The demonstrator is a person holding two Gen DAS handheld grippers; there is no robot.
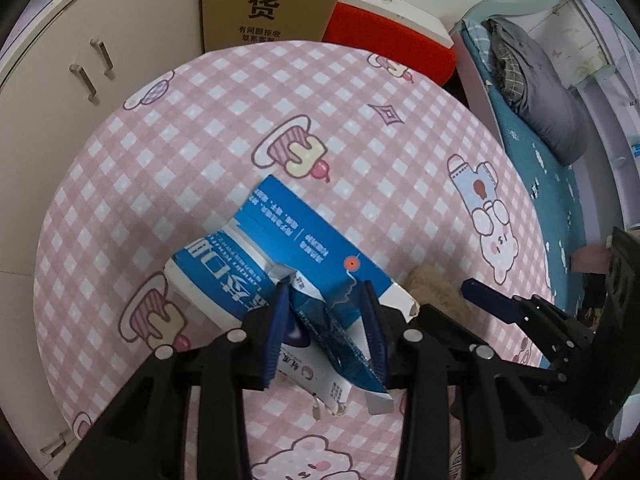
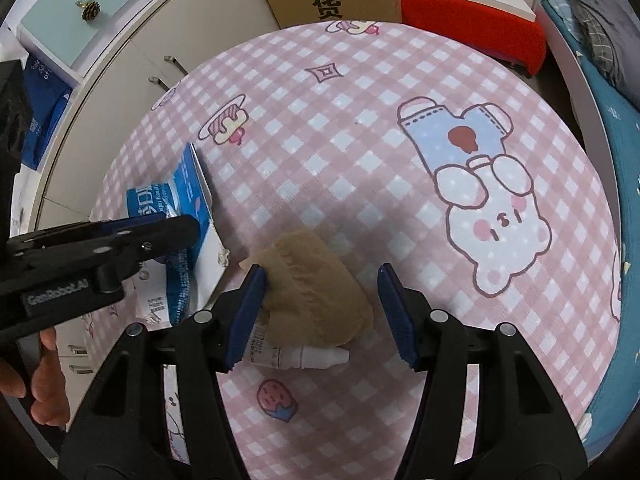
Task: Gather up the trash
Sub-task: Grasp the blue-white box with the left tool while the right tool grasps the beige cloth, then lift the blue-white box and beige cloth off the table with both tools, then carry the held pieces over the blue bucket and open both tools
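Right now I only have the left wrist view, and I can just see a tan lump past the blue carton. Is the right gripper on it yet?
Observer: Not yet. The right gripper is open and straddles the tan wad; only the pad on the carton's side looks to touch its edge.
Operator: Anything else there? The blue carton and my left gripper block that side.
Observer: Yes, a small white dropper bottle lies on its side at the wad's near edge.
Operator: Is it between the jaws too?
Observer: Its cap end is; its labelled end is hidden behind the finger on the carton's side.
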